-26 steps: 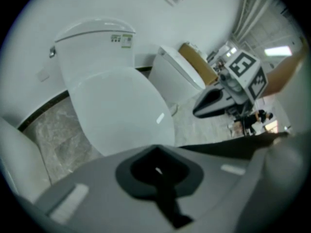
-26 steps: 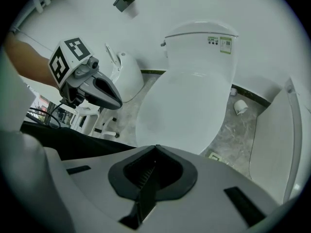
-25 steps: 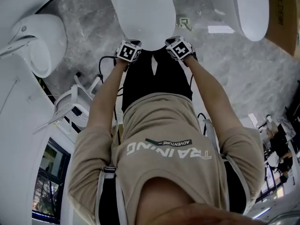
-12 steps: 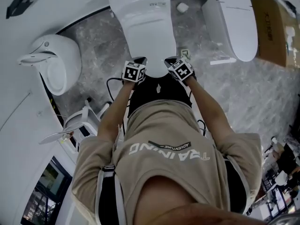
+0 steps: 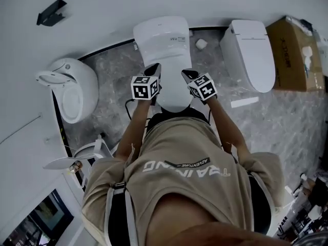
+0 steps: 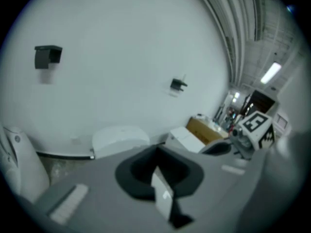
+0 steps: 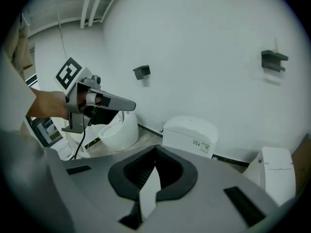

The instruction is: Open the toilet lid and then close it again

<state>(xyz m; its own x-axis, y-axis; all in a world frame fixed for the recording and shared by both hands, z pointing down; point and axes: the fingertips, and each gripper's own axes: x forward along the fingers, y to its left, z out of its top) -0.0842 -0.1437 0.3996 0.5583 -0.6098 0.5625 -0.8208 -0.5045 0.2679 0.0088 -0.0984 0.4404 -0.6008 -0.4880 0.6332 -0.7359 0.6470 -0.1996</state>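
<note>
Grey marbled floor (image 5: 110, 81) carrying the central toilet (image 5: 161, 40), a second toilet (image 5: 248, 50) to its right, a rounded toilet (image 5: 77, 88) at left, and a cardboard box (image 5: 289, 53) far right.

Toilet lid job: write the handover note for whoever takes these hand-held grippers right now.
Left hand-held gripper: shut, empty, held over the lid's left side.
Right hand-held gripper: shut, empty, held over its right side.
Toilet lid: looks down and closed in the head view.
Done: cannot tell whether it has already been opened once.
Left: if not, lift the lid fully, then lower it again.
</note>
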